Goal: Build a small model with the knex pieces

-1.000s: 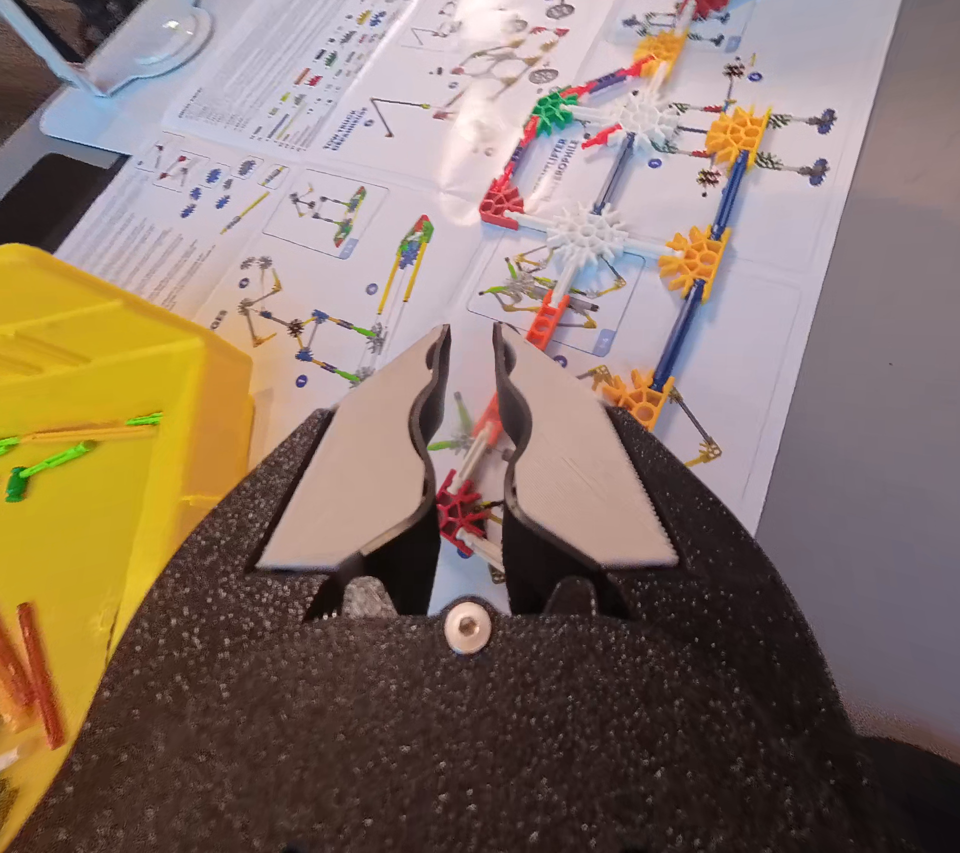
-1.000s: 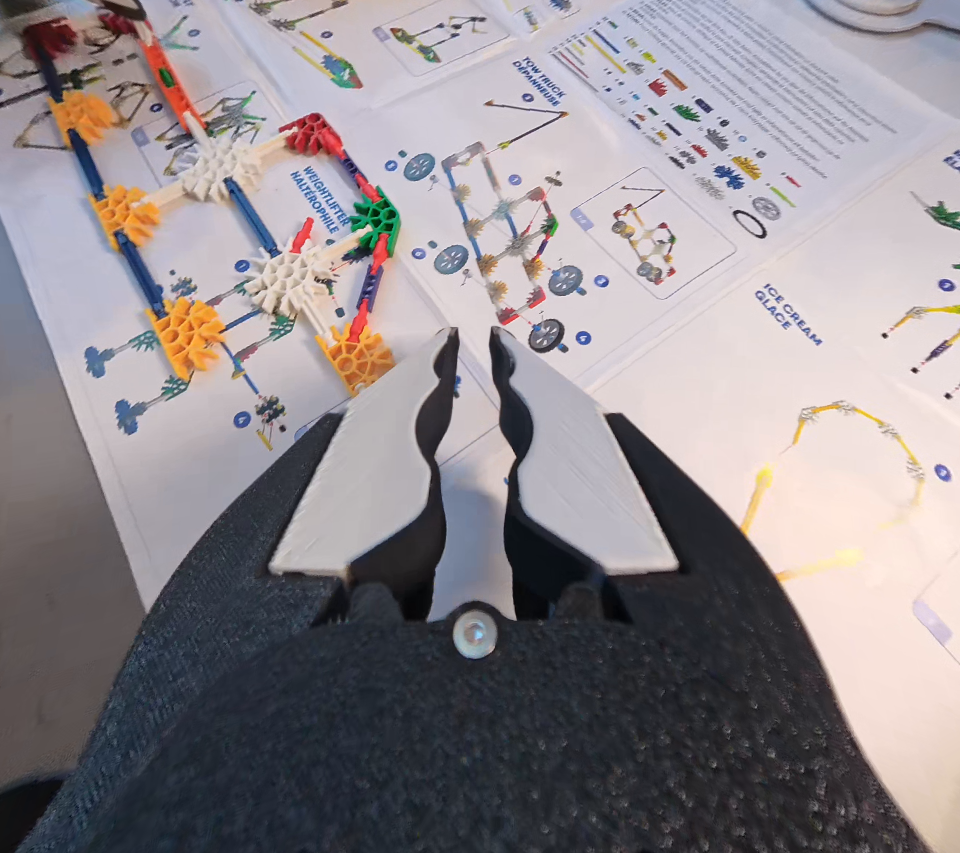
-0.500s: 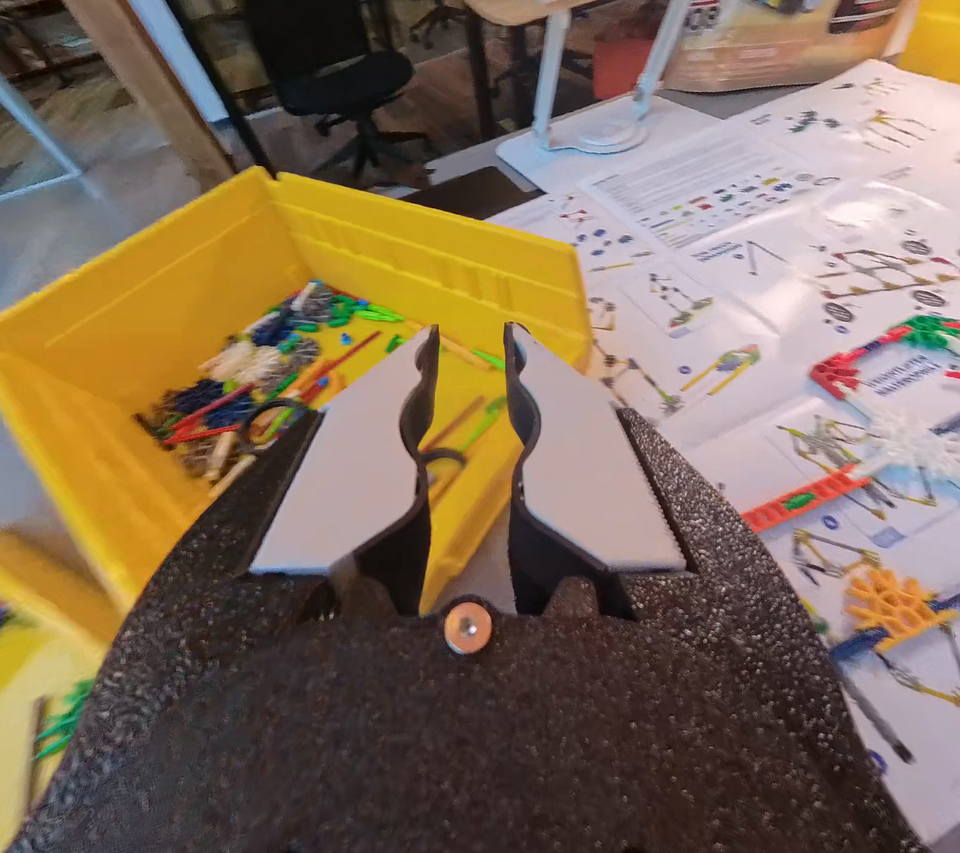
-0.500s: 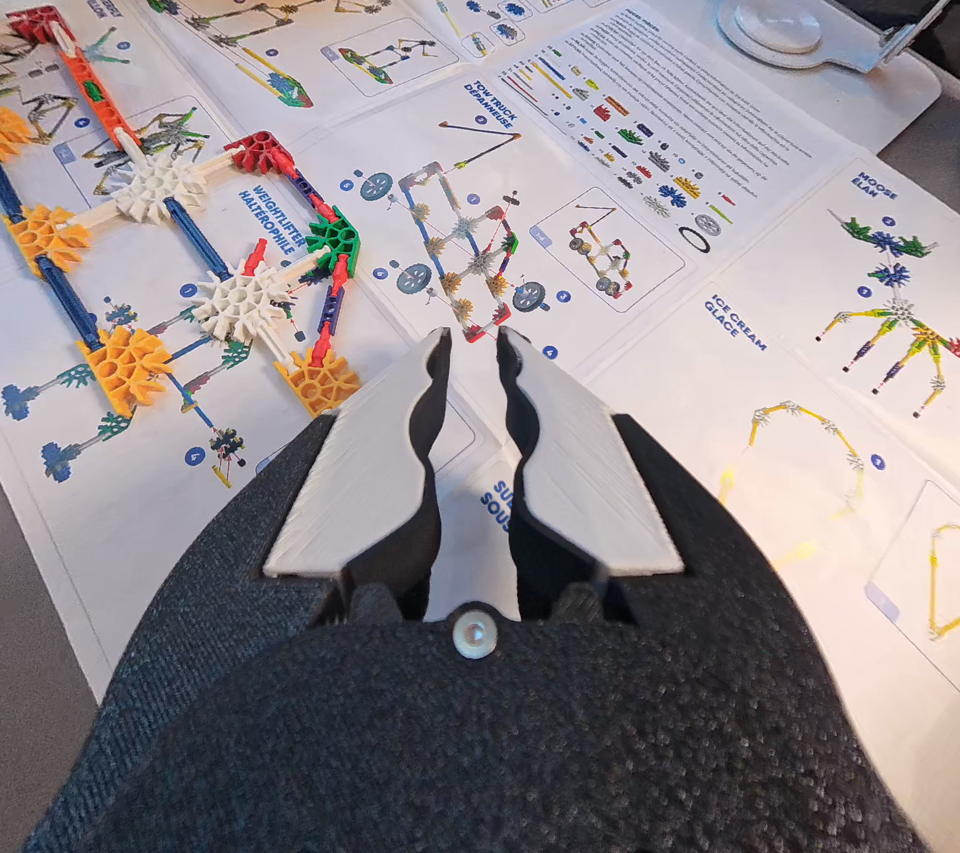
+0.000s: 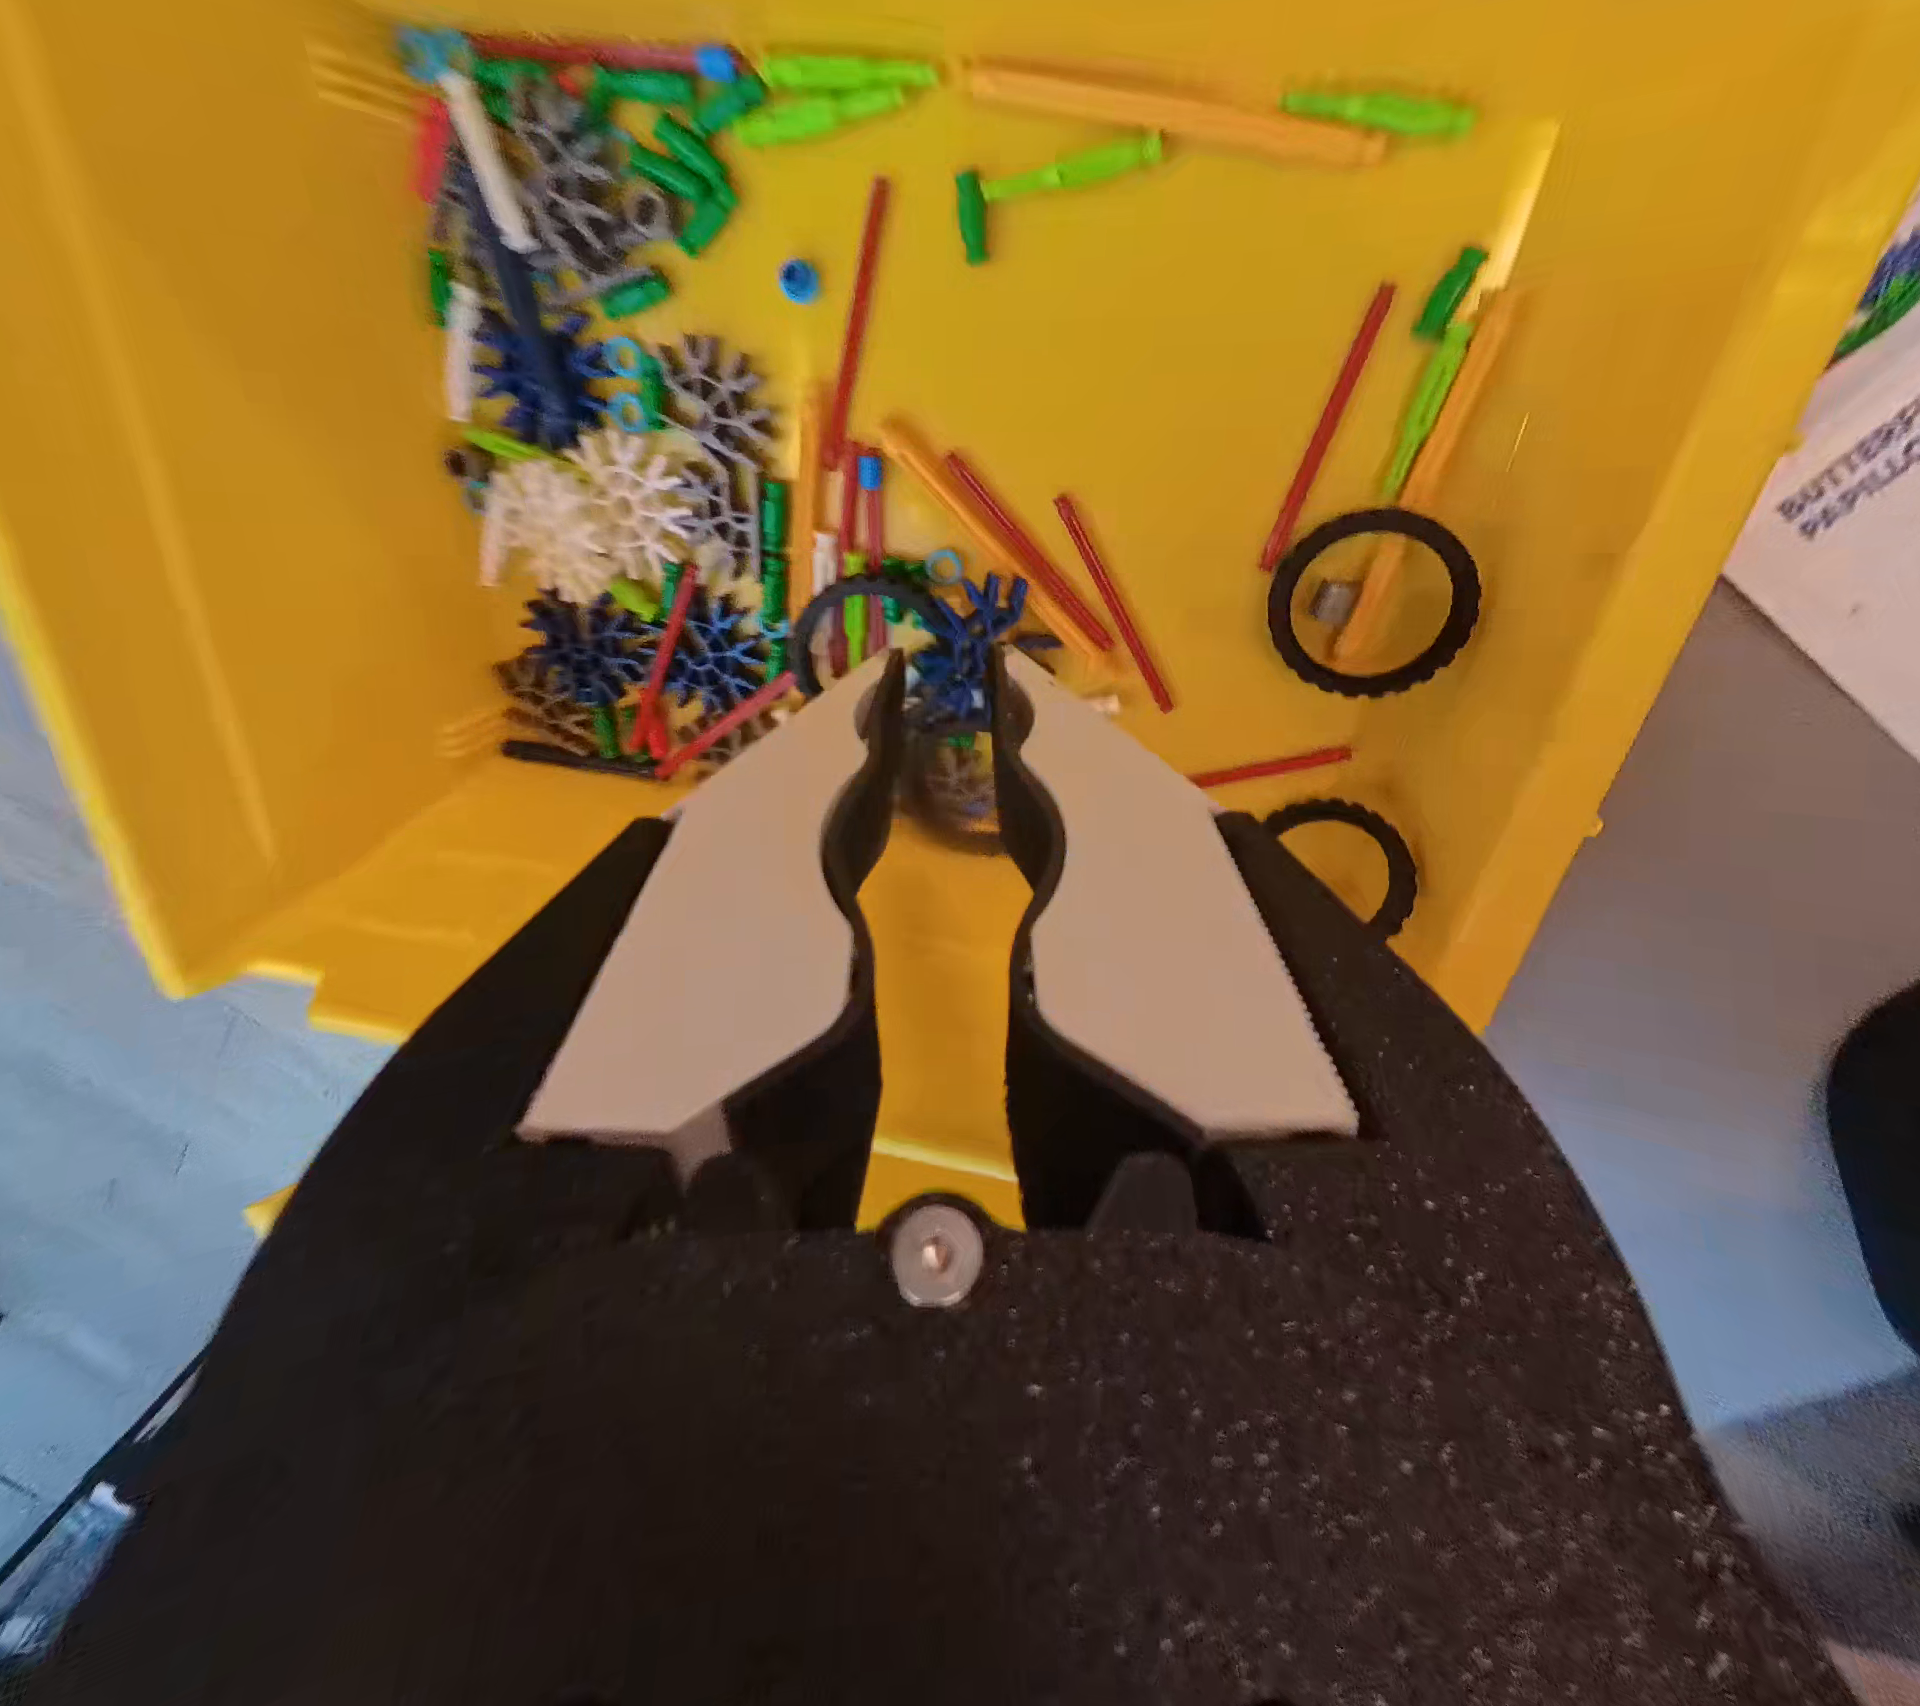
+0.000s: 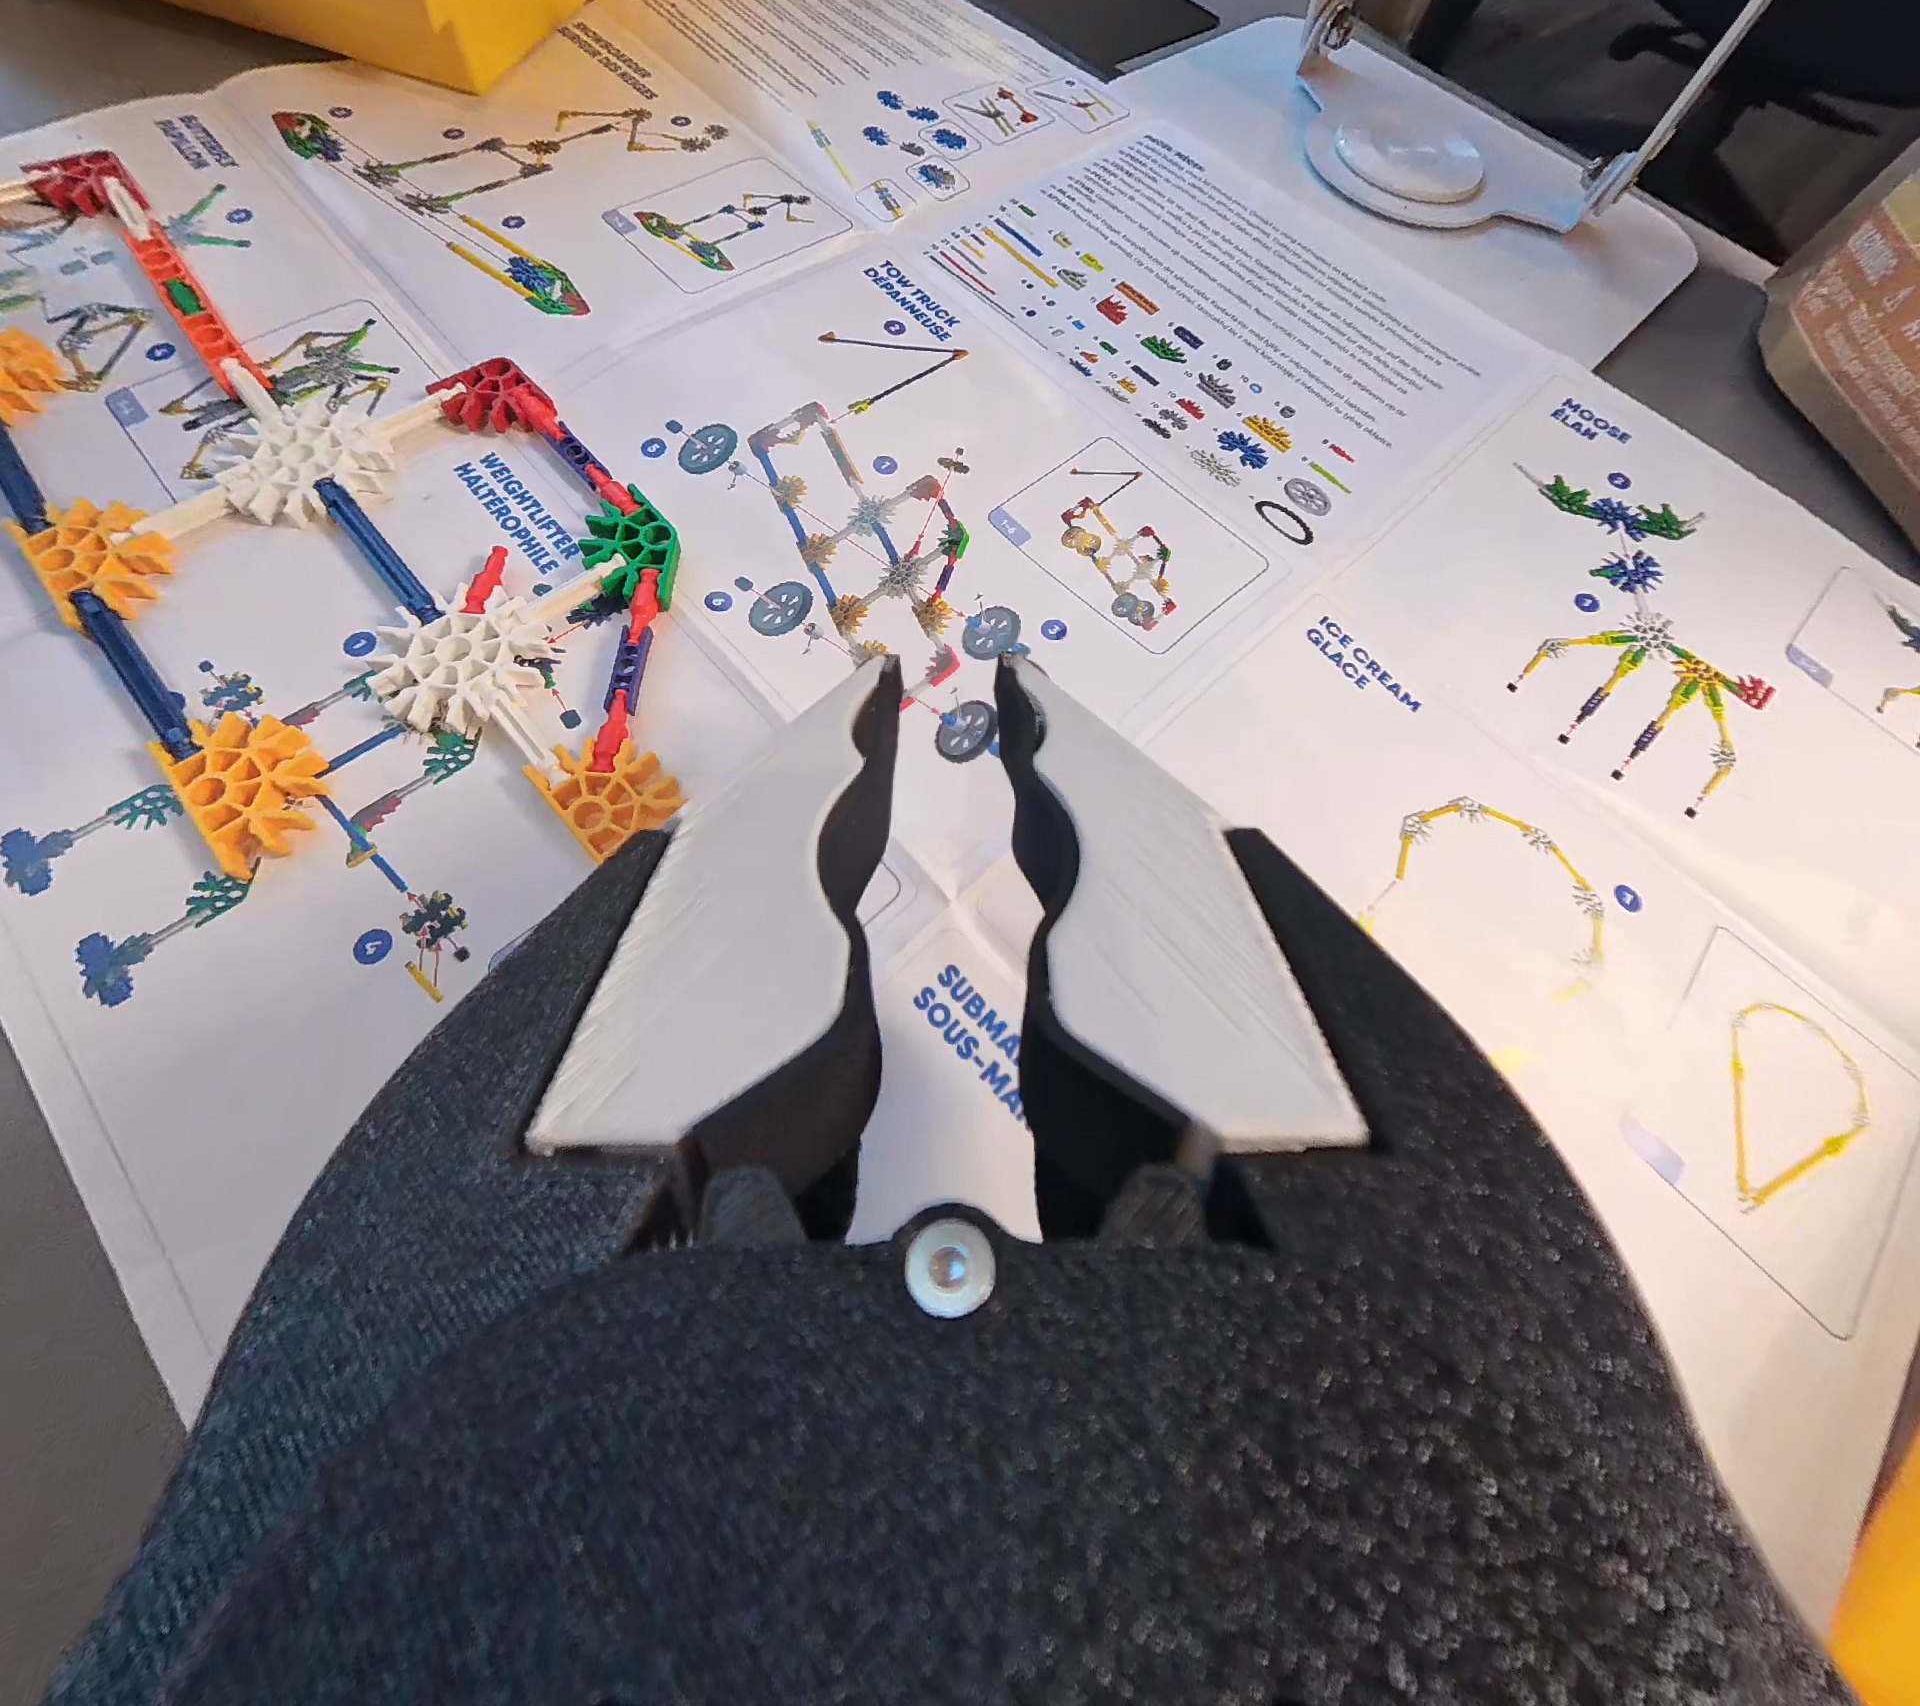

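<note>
1. The left gripper [image 5: 940, 669] is pointing down into the yellow bin [image 5: 208, 409], jaws standing a narrow gap apart and gripping nothing. A dark blue connector [image 5: 971, 648] is lying just past the fingertips, in line with the gap.
2. The right gripper [image 6: 943, 669] is hovering over the instruction sheet [image 6: 1143, 430], jaws likewise narrowly parted and empty.
3. Only the left wrist view is showing the bin's contents: red rods [image 5: 857, 316], green rods [image 5: 1060, 186], white connectors [image 5: 597, 513] and a black tyre [image 5: 1371, 602].
4. Only the right wrist view is showing the rod-and-connector assembly [image 6: 312, 555] lying at the left of the frame, and the lamp base [image 6: 1397, 165] at the upper right.
5. The bin walls are closing in on all sides of the left gripper; bare yellow floor is lying at frame centre-right.
</note>
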The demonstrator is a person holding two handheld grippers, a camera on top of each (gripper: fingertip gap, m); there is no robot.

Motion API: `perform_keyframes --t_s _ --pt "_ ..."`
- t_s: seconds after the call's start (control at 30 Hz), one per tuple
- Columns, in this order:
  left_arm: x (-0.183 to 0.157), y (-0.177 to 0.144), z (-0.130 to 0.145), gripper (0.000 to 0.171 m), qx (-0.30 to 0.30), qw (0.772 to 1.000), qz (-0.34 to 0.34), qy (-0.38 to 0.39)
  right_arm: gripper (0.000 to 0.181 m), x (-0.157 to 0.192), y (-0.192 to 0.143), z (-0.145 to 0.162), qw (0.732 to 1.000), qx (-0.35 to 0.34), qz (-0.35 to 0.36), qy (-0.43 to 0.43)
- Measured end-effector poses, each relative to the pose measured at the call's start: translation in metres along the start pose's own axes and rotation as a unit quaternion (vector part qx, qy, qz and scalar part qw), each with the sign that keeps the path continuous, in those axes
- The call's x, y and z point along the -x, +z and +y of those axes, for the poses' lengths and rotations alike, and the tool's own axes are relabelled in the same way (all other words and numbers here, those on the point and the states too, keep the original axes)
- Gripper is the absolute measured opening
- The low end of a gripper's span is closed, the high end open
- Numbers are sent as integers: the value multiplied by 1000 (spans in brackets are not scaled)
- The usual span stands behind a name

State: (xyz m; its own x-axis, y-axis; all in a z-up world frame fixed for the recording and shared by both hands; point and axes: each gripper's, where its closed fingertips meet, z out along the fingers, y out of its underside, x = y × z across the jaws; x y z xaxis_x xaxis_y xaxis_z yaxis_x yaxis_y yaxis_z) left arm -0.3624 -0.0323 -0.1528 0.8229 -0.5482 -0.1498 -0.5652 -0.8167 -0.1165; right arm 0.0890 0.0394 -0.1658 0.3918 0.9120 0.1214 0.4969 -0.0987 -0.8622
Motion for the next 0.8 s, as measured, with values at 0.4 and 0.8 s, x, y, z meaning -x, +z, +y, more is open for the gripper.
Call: perform_keyframes --t_s 0.4,0.8 --pt "-31 41 43 21 154 979 71 112 17 -1 4 8 1000 10 -6 4" --pt "-30 49 42 4 152 968 49 195 17 1 6 13 1000 22 -10 1"
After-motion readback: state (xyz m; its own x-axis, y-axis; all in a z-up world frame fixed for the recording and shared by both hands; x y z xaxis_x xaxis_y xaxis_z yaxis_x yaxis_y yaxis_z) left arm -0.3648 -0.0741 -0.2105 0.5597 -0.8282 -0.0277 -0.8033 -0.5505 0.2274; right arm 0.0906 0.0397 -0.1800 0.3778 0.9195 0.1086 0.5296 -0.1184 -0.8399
